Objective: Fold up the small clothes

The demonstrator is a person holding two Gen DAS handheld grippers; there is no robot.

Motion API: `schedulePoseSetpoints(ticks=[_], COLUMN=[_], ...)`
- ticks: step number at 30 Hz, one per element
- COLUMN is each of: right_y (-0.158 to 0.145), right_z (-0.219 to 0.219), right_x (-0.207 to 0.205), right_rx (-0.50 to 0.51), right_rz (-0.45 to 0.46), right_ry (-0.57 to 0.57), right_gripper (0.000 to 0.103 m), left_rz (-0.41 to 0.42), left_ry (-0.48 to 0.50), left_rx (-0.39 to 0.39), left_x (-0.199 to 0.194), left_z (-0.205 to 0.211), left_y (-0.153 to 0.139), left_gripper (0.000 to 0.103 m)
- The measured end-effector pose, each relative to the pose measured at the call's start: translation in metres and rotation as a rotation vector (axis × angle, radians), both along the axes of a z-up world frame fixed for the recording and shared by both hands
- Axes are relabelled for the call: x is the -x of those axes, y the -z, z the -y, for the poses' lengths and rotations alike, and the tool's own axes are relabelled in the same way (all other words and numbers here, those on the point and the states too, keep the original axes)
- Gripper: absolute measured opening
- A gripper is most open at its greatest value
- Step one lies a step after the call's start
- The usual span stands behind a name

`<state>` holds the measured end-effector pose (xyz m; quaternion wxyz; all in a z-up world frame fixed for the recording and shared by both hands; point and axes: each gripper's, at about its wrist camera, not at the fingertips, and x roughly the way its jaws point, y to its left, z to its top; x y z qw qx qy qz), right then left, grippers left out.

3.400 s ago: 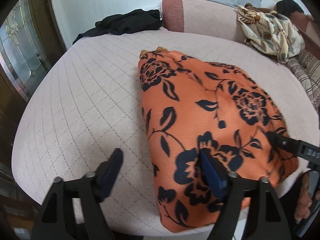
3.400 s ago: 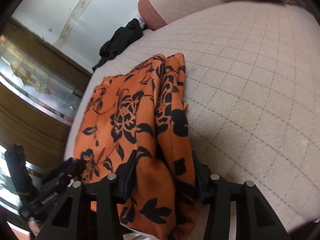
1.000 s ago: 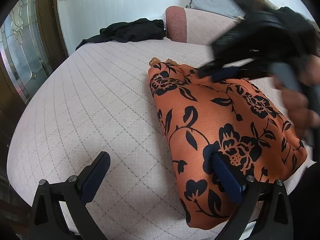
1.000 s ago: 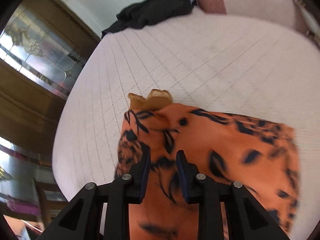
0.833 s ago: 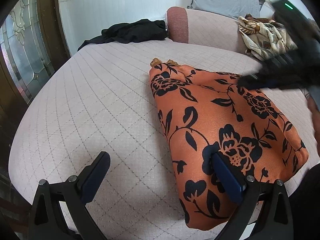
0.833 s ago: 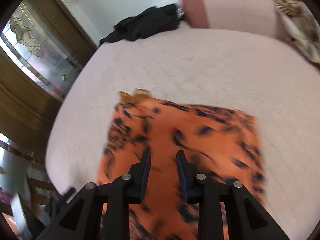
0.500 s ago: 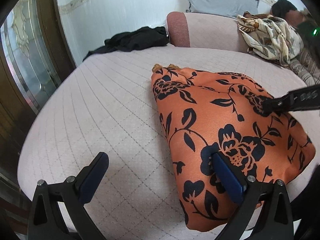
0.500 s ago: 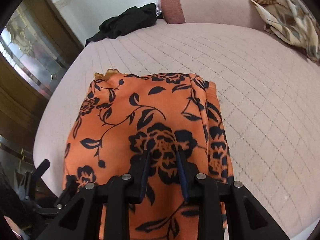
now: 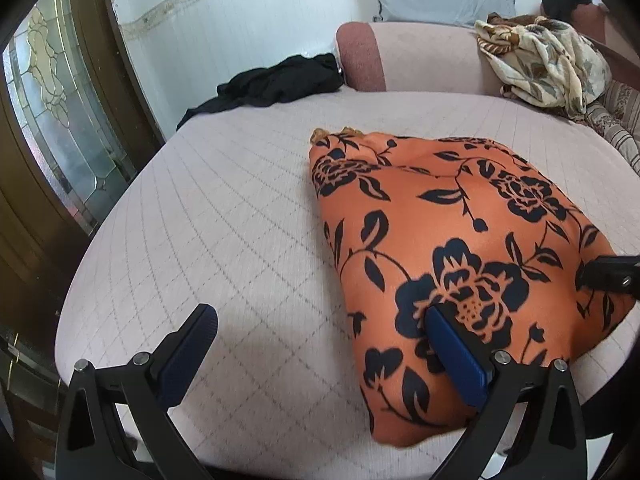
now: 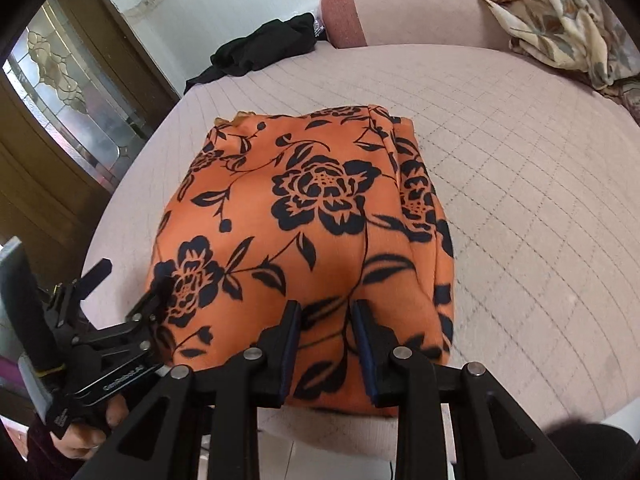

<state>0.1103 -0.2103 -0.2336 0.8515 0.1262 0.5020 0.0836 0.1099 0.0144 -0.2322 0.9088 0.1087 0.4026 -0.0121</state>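
Observation:
An orange garment with black flowers (image 9: pixel 452 236) lies folded on the pink quilted bed (image 9: pixel 224 216), near its front edge; it also shows in the right wrist view (image 10: pixel 304 224). My left gripper (image 9: pixel 320 344) is open wide at the garment's near left edge, with its right finger over the cloth and its left finger over bare bed. My right gripper (image 10: pixel 325 332) hovers over the garment's near edge with its jaws a narrow gap apart and nothing held between them. The left gripper also shows at the lower left of the right wrist view (image 10: pixel 128 280).
A black garment (image 9: pixel 276 80) lies at the bed's far left. A pink bolster (image 9: pixel 416 56) lies along the back, with a floral cream cloth (image 9: pixel 548 60) at the far right. A wooden door with patterned glass (image 9: pixel 60 92) stands on the left.
My right gripper let go of the garment's edge, swung across over the garment, and came back to its near edge. The garment now lies folded flat. My left gripper stayed open in place.

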Motion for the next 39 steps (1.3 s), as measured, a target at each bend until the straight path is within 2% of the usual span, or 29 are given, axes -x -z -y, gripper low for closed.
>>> schedulePoseSetpoints(ticks=[5, 8, 15, 20, 23, 24, 25, 27, 30, 33, 39], right_y=[-0.026, -0.042, -0.082, -0.113, -0.13, -0.134, -0.141, -0.151, -0.164, -0.17, -0.176], right_z=[0.007, 0.008, 0.011, 0.011, 0.01, 0.011, 0.01, 0.008, 0.0, -0.003, -0.007], right_x=[0.023, 0.04, 0.08, 0.103, 0.115, 0.118, 0.124, 0.134, 0.141, 0.144, 0.146], right_rx=[-0.003, 0.028, 0.034, 0.041, 0.051, 0.051, 0.044, 0.056, 0.095, 0.082, 0.123], right_rz=[0.057, 0.103, 0.219, 0.312, 0.376, 0.393, 0.433, 0.497, 0.539, 0.558, 0.581], right_ry=[0.021, 0.031, 0.053, 0.066, 0.075, 0.077, 0.087, 0.095, 0.093, 0.106, 0.119], right_gripper=[0.03, 0.03, 0.03, 0.031, 0.04, 0.061, 0.073, 0.073, 0.073, 0.073, 0.073], left_rz=[0.008, 0.03, 0.165, 0.217, 0.246, 0.256, 0.263, 0.277, 0.299, 0.328, 0.379], left_ry=[-0.014, -0.012, -0.011, -0.031, -0.043, -0.047, -0.051, -0.06, -0.075, -0.093, -0.099], left_rx=[-0.061, -0.047, -0.012, 0.005, 0.01, 0.014, 0.018, 0.03, 0.047, 0.053, 0.068], left_x=[0.022, 0.037, 0.076, 0.089, 0.097, 0.1, 0.102, 0.105, 0.11, 0.117, 0.125], left_z=[0.006, 0.008, 0.011, 0.009, 0.009, 0.008, 0.008, 0.006, 0.003, 0.0, -0.003], left_y=[-0.024, -0.047, -0.121, -0.151, -0.168, -0.173, -0.176, -0.185, -0.196, -0.207, -0.223], left_gripper=[0.103, 0.103, 0.103, 0.103, 0.103, 0.103, 0.103, 0.103, 0.103, 0.103, 0.103])
